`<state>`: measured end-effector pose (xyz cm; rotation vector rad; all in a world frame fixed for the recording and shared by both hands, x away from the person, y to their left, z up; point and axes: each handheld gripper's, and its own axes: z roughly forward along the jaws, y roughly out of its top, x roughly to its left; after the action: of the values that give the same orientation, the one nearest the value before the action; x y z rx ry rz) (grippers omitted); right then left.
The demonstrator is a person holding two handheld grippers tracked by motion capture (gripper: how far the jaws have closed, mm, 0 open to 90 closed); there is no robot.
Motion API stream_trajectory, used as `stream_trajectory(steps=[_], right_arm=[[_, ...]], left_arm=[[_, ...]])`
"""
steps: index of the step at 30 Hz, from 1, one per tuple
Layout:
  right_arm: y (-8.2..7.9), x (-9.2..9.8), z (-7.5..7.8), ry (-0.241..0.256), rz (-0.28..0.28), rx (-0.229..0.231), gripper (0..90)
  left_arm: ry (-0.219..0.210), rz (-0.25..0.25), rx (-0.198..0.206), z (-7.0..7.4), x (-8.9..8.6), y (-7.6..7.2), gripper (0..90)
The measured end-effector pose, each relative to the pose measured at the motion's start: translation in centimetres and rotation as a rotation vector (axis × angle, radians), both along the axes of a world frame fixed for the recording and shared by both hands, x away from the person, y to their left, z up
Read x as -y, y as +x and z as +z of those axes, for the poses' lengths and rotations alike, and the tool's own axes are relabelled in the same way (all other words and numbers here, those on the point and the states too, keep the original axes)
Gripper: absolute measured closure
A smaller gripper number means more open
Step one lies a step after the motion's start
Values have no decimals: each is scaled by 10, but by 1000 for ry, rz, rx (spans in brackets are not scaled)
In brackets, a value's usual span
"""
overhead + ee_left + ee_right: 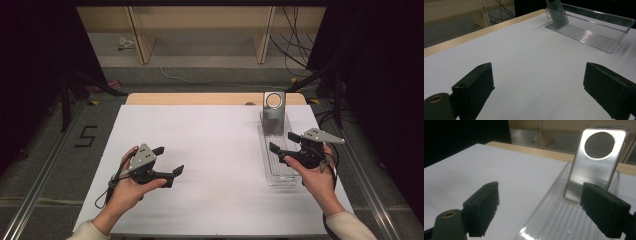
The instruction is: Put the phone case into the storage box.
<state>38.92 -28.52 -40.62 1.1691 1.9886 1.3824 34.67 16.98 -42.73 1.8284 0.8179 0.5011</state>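
A clear plastic tray (278, 167) lies lengthwise at the right of the white table. A shiny metal plate with a round hole (274, 113) leans upright at the tray's far end, also seen as the plate (594, 162) in the tray (544, 220) and the plate (557, 13) in the tray (594, 33). My right gripper (285, 141) hovers open over the tray's near half, jaws empty. My left gripper (168, 159) stands open over bare table at the left, well apart from the tray, nothing between its jaws.
The white sheet (210, 150) covers a wooden table whose far edge (200, 98) shows. Beyond it are wooden shelf legs (140, 35) and loose cables (292, 40) on the floor. Dark curtains flank both sides. A "5" mark (86, 136) is on the floor at left.
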Motion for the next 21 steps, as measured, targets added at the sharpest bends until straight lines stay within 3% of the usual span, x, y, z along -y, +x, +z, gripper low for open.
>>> stream_trajectory(steps=[21], right_arm=[[-15, -2, -5, 11, 71, 9, 161]], left_arm=[[-15, -11, 12, 1, -3, -8, 85]])
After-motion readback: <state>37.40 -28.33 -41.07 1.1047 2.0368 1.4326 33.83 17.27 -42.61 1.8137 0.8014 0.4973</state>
